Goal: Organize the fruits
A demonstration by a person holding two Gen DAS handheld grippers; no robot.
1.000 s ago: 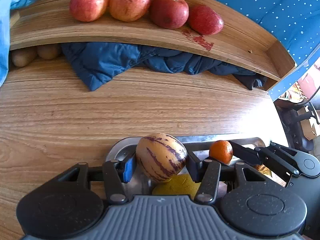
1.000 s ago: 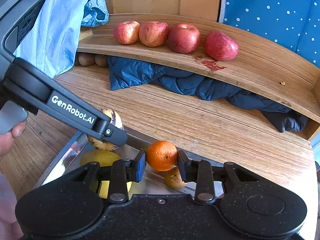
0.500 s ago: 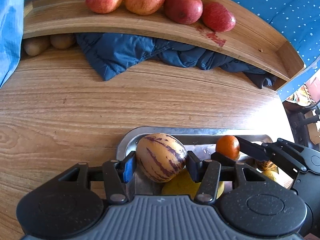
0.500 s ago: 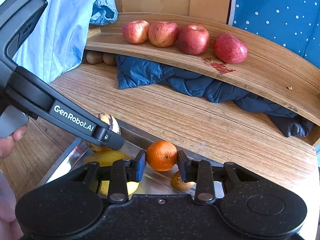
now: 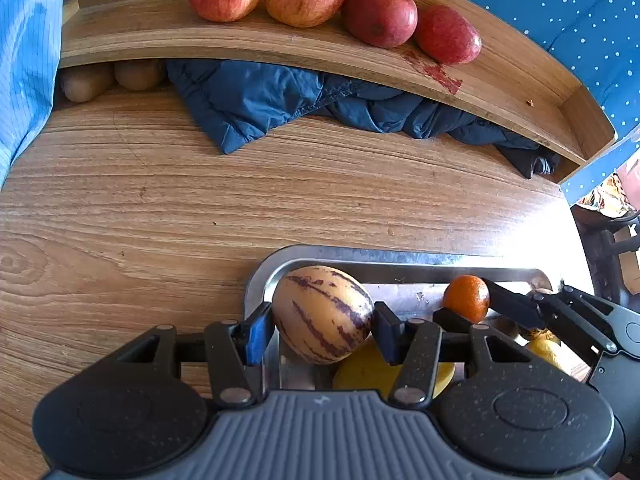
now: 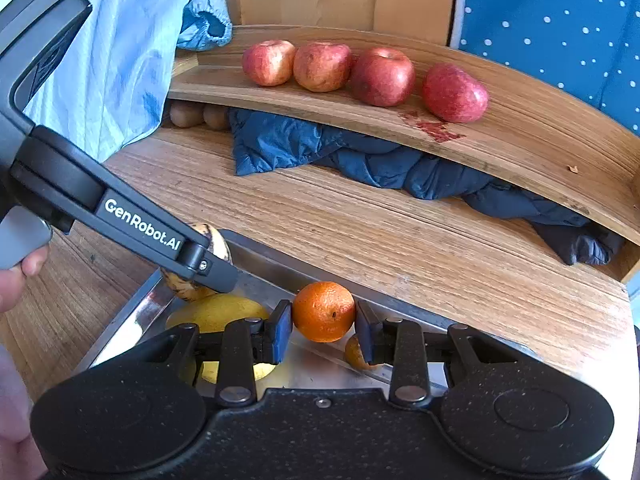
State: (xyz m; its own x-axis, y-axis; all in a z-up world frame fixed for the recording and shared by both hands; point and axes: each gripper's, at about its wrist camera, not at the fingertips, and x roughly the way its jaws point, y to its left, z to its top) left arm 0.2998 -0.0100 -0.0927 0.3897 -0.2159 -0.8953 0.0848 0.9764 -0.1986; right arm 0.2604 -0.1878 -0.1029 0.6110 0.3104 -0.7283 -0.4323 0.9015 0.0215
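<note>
The left gripper [image 5: 322, 326] is clamped on a striped pepino melon [image 5: 322, 314], cream with purple streaks, held above the near-left corner of a metal tray [image 5: 360, 258] that sits on the wooden table [image 5: 160, 208] close to its near edge. The right gripper [image 6: 323, 326] grips a small orange [image 6: 323, 311] between its blue-padded fingers [image 6: 280, 330], also over the tray, toward its far rim.

In the tray below lie a yellow fruit [image 6: 216, 312], which I cannot identify further, and a smaller brownish-yellow one [image 6: 354, 354] partly hidden behind the right gripper.

Along the table's far edge runs a raised curved wooden shelf [image 5: 160, 36]. 4 red apples [image 5: 332, 0] stand in a row on it, the first 3 touching or nearly so, the 4th just beside a reddish stain [image 5: 436, 72]. Under the shelf a dark blue jacket [image 5: 260, 100] spills onto the table, and 2 brown kiwifruit [image 5: 112, 78] sit at the far-left end. A light blue cloth [image 6: 112, 52] hangs at the left edge. A person's fingers [image 6: 20, 276] show at the left gripper's handle.
</note>
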